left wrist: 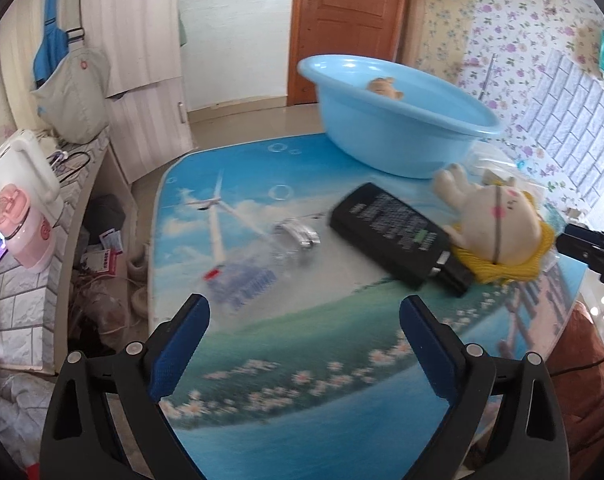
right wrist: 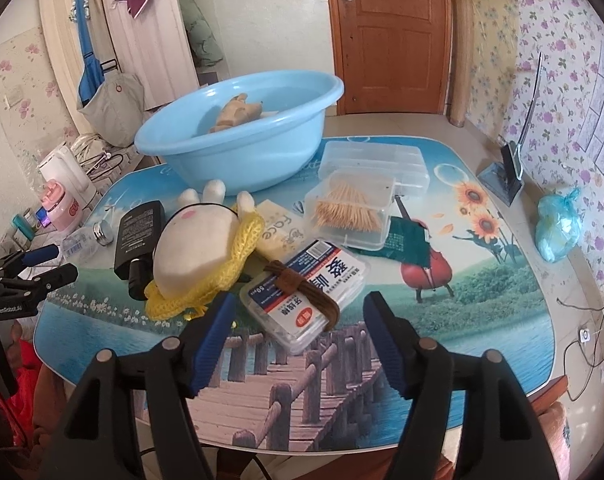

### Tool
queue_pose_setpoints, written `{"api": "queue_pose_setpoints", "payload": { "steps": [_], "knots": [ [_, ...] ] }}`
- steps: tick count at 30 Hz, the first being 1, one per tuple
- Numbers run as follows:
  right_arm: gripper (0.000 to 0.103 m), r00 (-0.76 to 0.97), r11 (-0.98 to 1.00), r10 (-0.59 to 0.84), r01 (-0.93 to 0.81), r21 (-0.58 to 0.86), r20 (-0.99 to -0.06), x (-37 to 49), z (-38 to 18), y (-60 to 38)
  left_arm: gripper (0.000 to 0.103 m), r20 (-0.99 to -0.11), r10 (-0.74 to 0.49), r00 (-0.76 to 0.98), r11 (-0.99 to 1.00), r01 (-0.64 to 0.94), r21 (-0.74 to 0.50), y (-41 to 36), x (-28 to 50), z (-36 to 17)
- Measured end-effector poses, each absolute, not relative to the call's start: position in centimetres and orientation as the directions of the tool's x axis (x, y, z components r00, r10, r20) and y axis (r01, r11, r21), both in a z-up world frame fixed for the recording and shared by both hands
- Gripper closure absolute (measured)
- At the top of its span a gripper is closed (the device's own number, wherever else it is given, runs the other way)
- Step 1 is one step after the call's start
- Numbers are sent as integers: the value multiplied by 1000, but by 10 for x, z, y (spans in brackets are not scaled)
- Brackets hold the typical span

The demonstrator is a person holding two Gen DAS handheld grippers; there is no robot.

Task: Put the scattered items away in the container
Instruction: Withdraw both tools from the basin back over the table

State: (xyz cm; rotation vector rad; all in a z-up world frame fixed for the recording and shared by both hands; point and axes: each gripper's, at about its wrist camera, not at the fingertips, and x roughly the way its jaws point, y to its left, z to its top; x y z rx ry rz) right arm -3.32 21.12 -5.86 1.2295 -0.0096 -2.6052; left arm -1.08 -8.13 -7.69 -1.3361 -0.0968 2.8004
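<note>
A light blue basin (left wrist: 386,136) (right wrist: 238,152) stands at the table's far side with a tan plush toy (right wrist: 238,114) inside. In front of it lie a cream plush rabbit on yellow knit (left wrist: 498,232) (right wrist: 198,248), a black flat bottle (left wrist: 398,236) (right wrist: 138,236) and a clear small bottle (left wrist: 262,264) (right wrist: 84,242). My left gripper (left wrist: 304,312) is open above the table, short of the clear bottle. My right gripper (right wrist: 298,312) is open, just before a clear floss-pick box (right wrist: 302,292) with a brown hair tie (right wrist: 302,284) on it.
A toothpick box (right wrist: 352,210), a clear lidded case (right wrist: 376,160), a cream packet (right wrist: 276,230) and a green packet (right wrist: 408,240) lie right of the basin. A blue plastic bag (right wrist: 558,224) sits by the wall. A side counter holds a kettle (left wrist: 22,168) and pink cup (left wrist: 22,228).
</note>
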Motion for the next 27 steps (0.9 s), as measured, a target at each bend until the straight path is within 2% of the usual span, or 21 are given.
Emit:
{"api": "queue_pose_setpoints", "payload": {
  "steps": [6,11,24,27],
  "knots": [
    [36,-594,-969,-218,225,100,-774,-37,-63,204,7,-787,21,-616,-999,14,-38,-97,-25,-86],
    [25,-589,-975,-182,211,68,-788,-41,-68,199,7,-799,27,-600,-999,14,-45,-103,-36,-98],
    [25,-568,-979,-167,194,66,-806,-45,-74,202,7,-805,104,-584,-994,-86,-66,-76,-40,-104],
    [25,-571,-980,-162,189,63,-805,-42,-74,207,13,-808,122,-576,-992,-100,-79,-68,-37,-104]
  ]
}}
